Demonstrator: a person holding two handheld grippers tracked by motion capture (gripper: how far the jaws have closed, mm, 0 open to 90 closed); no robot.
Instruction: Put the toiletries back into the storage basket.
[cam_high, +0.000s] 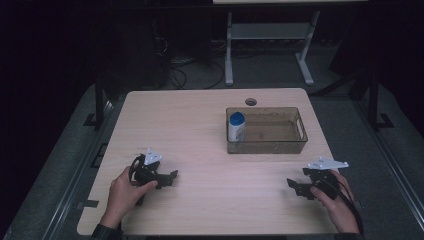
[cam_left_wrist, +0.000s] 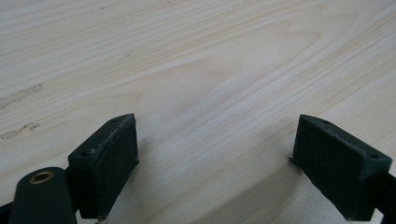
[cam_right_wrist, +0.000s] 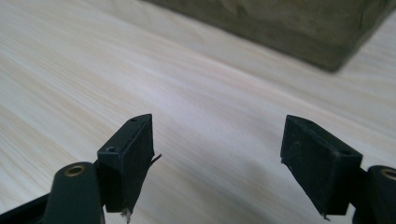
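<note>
A white bottle with a blue cap (cam_high: 236, 126) stands upright in the left end of a clear brownish bin (cam_high: 299, 144) at the table's right back. My left gripper (cam_high: 172, 179) rests low on the wooden table (cam_high: 200, 200) at the front left, held by a hand, jaws pointing right. In the left gripper view it (cam_left_wrist: 215, 158) is open over bare wood. My right gripper (cam_high: 292, 186) sits at the front right, jaws pointing left. The right gripper view has it (cam_right_wrist: 217, 163) open, nothing between the jaws, with the bin's wall (cam_right_wrist: 280, 23) ahead.
A round cable hole (cam_high: 250, 102) lies near the table's back edge behind the bin. Beyond the table stands a white desk frame (cam_high: 270, 40) on a dark floor with cables (cam_high: 185, 70).
</note>
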